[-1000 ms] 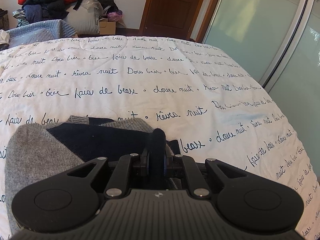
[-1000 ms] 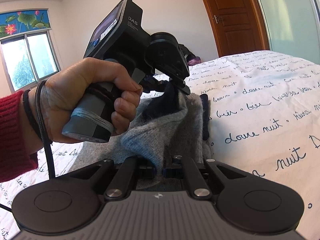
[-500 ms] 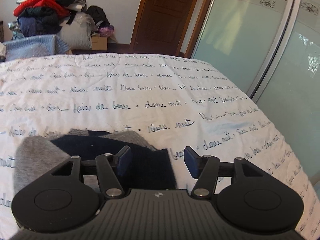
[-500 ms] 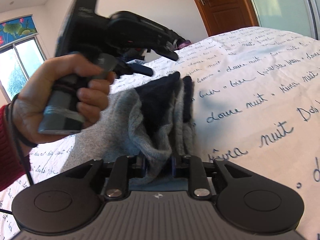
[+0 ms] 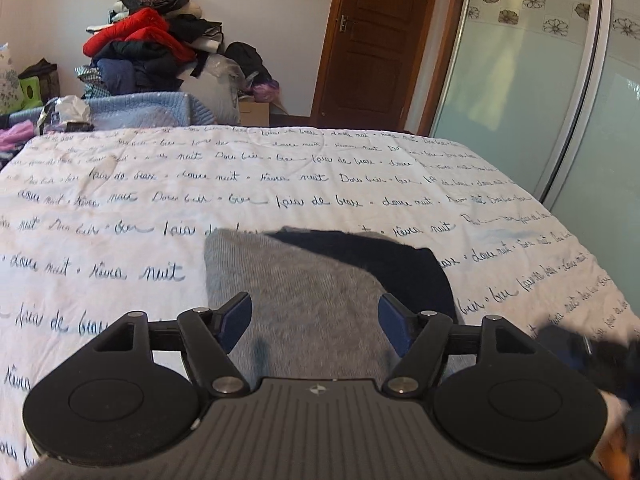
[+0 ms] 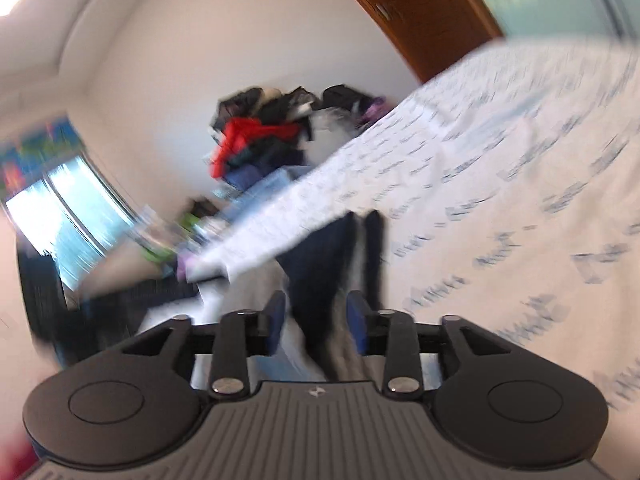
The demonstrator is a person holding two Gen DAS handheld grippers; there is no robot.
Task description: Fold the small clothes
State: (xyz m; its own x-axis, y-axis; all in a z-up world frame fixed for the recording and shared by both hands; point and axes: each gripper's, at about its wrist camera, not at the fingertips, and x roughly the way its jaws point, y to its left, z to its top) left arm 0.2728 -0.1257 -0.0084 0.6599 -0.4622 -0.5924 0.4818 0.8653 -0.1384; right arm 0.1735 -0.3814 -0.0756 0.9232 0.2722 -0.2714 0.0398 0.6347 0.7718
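Grey and navy garment lying flat on the script-printed bedspread, left gripper above it, jaws just opening, spread and empty, right gripper blurred, jaws just opening, parted around the cloth's edge without pinching.

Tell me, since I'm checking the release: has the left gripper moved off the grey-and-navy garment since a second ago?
Yes. The left gripper has pulled back toward the near edge of the bedspread; its fingers have just been opening and clamp nothing, with the garment lying flat.
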